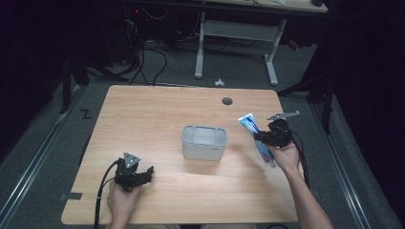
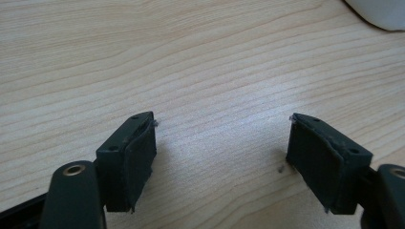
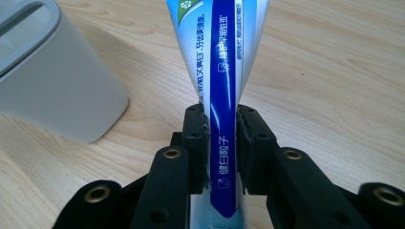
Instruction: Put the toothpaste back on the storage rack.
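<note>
Pinched mid-body in right gripper [image 3: 222,152]: tube [image 3: 217,71], light, soft, likely slippery, best held near crimp; left gripper [image 2: 222,157] wide open, empty.

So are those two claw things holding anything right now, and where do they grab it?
The right gripper clamps a toothpaste tube across its middle. The left gripper is open, holding nothing.
</note>
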The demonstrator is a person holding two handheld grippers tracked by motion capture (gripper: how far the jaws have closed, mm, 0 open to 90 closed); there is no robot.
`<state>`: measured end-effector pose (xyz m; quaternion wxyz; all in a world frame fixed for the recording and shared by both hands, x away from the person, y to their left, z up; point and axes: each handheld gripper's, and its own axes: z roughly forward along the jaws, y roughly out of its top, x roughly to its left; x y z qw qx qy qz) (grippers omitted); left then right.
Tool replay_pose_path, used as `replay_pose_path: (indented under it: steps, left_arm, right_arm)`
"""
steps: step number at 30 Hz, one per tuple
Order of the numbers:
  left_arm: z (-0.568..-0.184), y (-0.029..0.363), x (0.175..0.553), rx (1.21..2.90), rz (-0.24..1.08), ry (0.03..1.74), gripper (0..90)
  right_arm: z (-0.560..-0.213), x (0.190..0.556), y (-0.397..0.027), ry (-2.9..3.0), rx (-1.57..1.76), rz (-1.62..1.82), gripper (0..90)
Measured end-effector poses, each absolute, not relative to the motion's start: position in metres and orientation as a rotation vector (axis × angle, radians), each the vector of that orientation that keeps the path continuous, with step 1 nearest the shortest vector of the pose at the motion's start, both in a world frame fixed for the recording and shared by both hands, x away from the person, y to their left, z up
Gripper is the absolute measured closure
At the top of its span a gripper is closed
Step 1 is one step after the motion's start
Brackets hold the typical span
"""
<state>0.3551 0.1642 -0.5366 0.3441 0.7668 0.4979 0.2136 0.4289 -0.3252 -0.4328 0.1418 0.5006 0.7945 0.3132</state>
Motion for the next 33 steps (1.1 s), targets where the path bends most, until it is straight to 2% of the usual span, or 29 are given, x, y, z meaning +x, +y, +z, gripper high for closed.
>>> replay_pose_path:
  steps: [33]
  left_arm:
    - [-0.537,0.164,0.355,1.992,0.555,1.293,25.6]
  right_arm:
    - [-0.393,0.412,-0.291,2.317,1.224,1.108,76.0]
